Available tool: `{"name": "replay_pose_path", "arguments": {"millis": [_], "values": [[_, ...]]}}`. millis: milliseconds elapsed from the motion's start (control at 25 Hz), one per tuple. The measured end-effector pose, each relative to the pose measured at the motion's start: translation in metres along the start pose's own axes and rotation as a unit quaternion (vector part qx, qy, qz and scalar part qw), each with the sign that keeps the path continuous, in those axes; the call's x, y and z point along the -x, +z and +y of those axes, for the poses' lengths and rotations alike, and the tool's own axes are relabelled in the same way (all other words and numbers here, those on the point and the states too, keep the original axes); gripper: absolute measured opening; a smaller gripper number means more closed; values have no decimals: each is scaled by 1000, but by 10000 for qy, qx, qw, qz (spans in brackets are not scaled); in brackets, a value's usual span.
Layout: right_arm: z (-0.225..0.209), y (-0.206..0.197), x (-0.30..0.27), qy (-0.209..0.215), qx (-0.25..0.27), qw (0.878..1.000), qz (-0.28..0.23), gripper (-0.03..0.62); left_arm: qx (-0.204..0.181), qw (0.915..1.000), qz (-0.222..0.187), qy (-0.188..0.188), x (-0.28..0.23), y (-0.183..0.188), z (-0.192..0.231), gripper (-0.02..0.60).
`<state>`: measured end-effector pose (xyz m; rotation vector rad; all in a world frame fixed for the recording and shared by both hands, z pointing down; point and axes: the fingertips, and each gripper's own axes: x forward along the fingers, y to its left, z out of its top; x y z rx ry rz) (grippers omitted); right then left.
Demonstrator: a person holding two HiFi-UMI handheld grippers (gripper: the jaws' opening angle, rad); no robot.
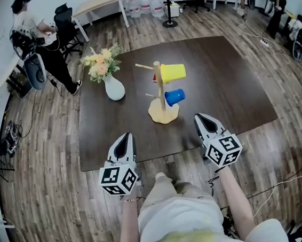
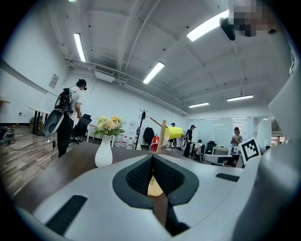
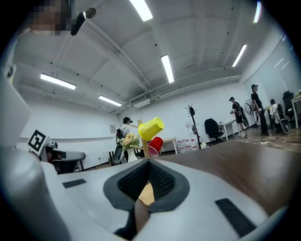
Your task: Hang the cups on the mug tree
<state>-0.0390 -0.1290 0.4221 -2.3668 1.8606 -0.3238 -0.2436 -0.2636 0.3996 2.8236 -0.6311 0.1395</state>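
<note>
Head view first. Mug tree (image 1: 160,92) upright near the middle of the dark bench (image 1: 227,83). Yellow cup (image 1: 173,73) on an upper peg at 3 o'clock of the post. Blue cup (image 1: 175,97) on a lower peg at 4 o'clock. Red cup (image 1: 154,78) peeking out at 9 o'clock, mostly hidden by the post. White vase (image 1: 114,88) with flowers (image 1: 101,62) at 9 o'clock of the tree, well apart from it. Left claw (image 1: 125,137) at 7 o'clock of the tree and right claw (image 1: 200,119) at 5 o'clock. Both over the bench's near edge, pointing toward 12 o'clock, clear of every cup.

Left gripper view next. Left claw (image 2: 152,157) clenched, tips meeting, nothing gripped between them. Mug tree (image 2: 162,136) just past the tips at 12 o'clock, with the yellow cup (image 2: 173,132) at 2 o'clock of the post and the red cup (image 2: 154,144) at 8 o'clock. Vase (image 2: 104,152) off at 10 o'clock of the tips.

Right gripper view last. Right claw (image 3: 147,162) likewise clenched and empty. Tree post straight above the tips at 12 o'clock. Yellow cup (image 3: 150,128) tilted at the top, red cup (image 3: 155,144) just beneath it at 3 o'clock of the post, flowers (image 3: 130,140) at 9 o'clock.
</note>
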Motion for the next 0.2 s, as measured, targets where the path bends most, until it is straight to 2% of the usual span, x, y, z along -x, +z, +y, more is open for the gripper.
{"name": "replay_pose_path", "arguments": {"millis": [200], "values": [[-5, 2, 1, -8, 32, 10000, -18, 20, -8, 10000, -69, -14, -4, 2, -5, 23]]}}
